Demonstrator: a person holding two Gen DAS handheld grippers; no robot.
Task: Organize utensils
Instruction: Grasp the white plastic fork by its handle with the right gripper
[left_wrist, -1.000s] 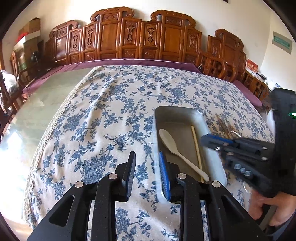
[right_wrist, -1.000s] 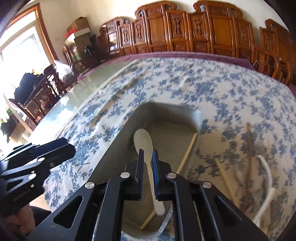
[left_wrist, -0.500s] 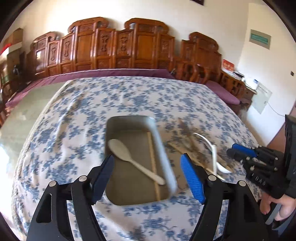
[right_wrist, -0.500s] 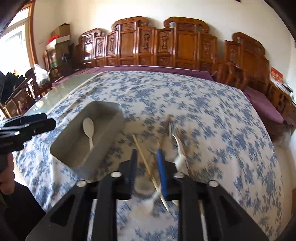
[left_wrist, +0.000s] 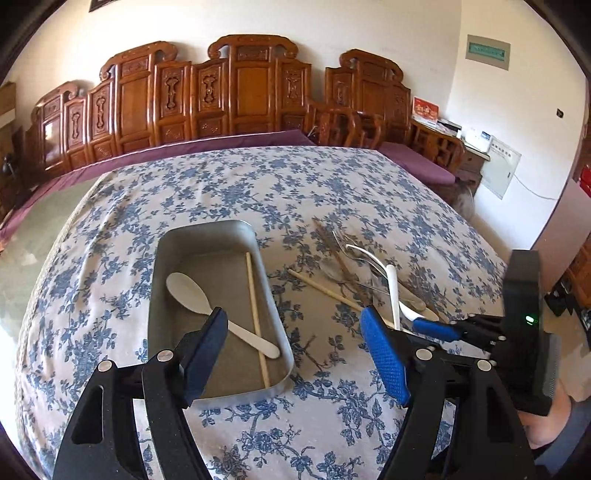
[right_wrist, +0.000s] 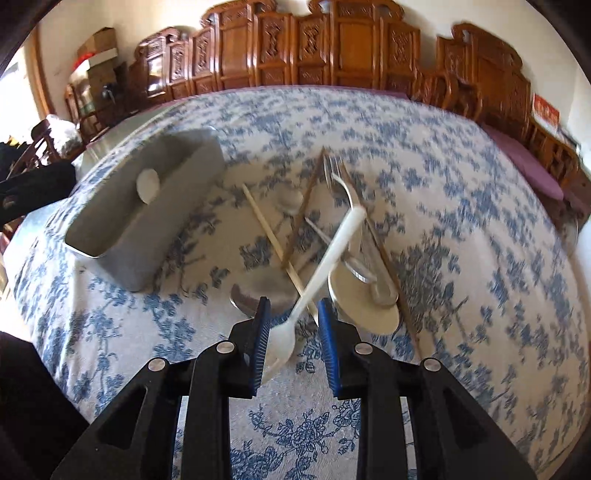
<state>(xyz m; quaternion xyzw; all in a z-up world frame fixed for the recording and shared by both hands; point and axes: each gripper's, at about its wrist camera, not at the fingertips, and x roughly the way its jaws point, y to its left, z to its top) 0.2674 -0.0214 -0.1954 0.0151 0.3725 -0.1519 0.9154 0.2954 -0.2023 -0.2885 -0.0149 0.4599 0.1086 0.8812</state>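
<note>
Ahead of the left gripper (left_wrist: 295, 354), whose jaws stand wide apart and hold nothing, a grey metal tray (left_wrist: 162, 266) sits on the blue-flowered tablecloth (left_wrist: 221, 184). Its near end lies between and just beyond the two blue pads. Inside the tray a white spoon (left_wrist: 188, 291) lies bowl away from the jaws, its handle crossing a pale chopstick (left_wrist: 255, 306) that runs along the tray's right side.

Right of that gripper's right jaw lies a loose heap of utensils: a metal fork (left_wrist: 343, 240), another pale chopstick (left_wrist: 325, 290) and a white plastic spoon (left_wrist: 393, 291).

Over this heap sits the right gripper (right_wrist: 293, 332), its jaws partly open with nothing pinched. The bowl of the white plastic spoon (right_wrist: 284, 343) lies in the gap between the pads, its handle slanting away up to the right over a chopstick (right_wrist: 269, 229). Just past the right jaw rests a cream ladle bowl (right_wrist: 365, 299), with the fork (right_wrist: 338, 177) farther out. The tray (right_wrist: 147, 236) stands off beyond the left jaw.
</note>
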